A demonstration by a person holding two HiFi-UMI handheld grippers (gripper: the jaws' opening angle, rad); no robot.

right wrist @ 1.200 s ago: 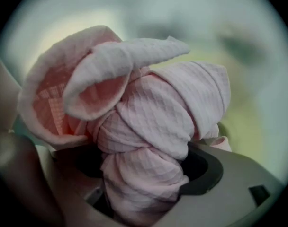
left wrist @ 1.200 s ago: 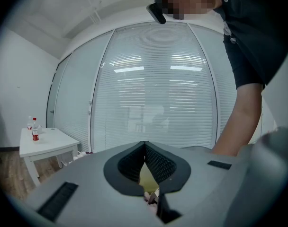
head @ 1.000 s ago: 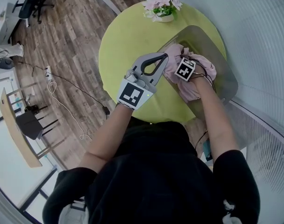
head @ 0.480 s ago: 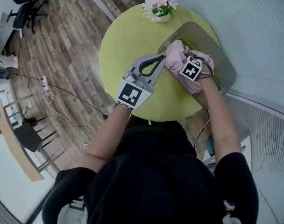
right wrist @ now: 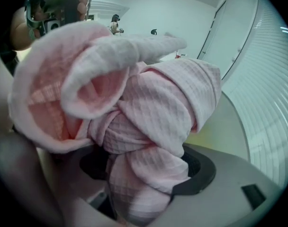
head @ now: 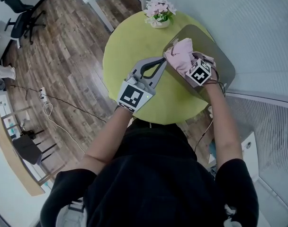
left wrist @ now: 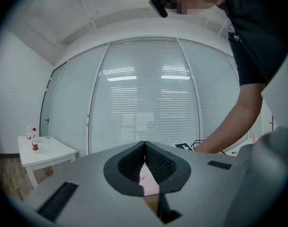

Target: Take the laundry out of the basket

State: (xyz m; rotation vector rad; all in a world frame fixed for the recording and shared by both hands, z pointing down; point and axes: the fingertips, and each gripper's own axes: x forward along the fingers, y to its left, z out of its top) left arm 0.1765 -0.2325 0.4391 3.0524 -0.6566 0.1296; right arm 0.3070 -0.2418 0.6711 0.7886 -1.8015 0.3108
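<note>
Clamping a wad of pink laundry (right wrist: pixel 148 103), the right gripper (right wrist: pixel 146 174) kept both jaws pressed into the waffle-weave cloth, which bulged up and over them. The left gripper (left wrist: pixel 145 145) had its jaws drawn together at the tips, and in the head view those tips lay against the bundle's left edge; whether any cloth was caught there could not be told. The bundle sat over the left part of the grey basket (head: pixel 223 63), which rested on the right side of a round yellow-green table (head: pixel 130 46). At the table's far edge stood a pot of pink flowers (head: pixel 158 12). Wooden floor (head: pixel 68 56) spread to the left, with a cable (head: pixel 51 105) trailing across it and a black office chair (head: pixel 20 14) far off. Slatted blinds (left wrist: pixel 144 103) lined the glass wall beyond, near a small white side table (left wrist: pixel 47 150) bearing bottles (left wrist: pixel 34 138). Both bare forearms reached from black sleeves toward the basket, the right one over the table's near right edge.
</note>
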